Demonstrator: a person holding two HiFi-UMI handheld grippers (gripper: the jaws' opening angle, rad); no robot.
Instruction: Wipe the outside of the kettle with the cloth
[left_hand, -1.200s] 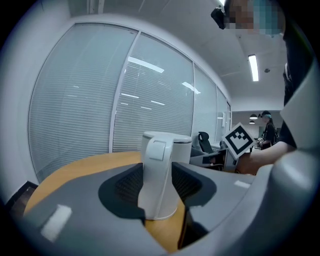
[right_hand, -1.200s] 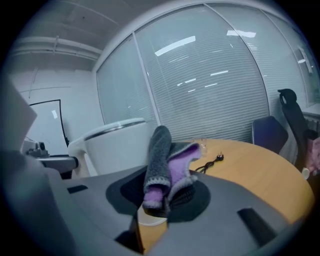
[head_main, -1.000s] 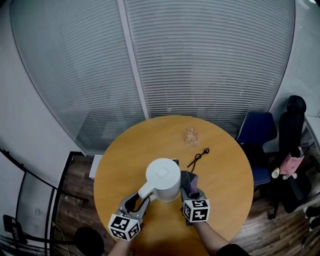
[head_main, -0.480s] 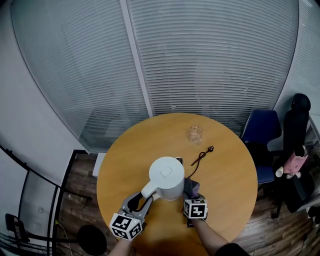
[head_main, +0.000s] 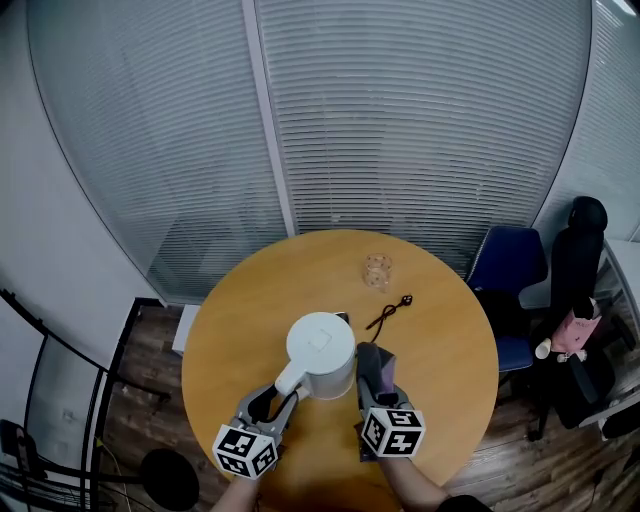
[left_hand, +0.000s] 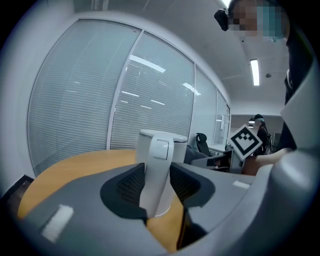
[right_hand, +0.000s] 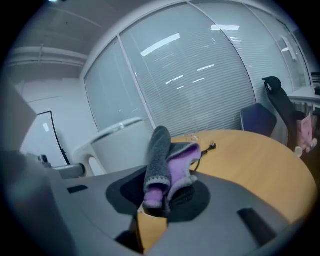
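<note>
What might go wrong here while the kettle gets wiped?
The left gripper holds the kettle only by its handle, so a sideways push might tip or spin it. The cloth is bunched in the right gripper and may slip out. The black cable lies near the kettle's far side; wiping there might snag it.

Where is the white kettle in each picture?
Head view: kettle low in the middle, on the table.
Left gripper view: kettle in the centre, handle towards the camera.
Right gripper view: kettle at the left, beside the cloth.
Shared landmark: the round wooden table.
</note>
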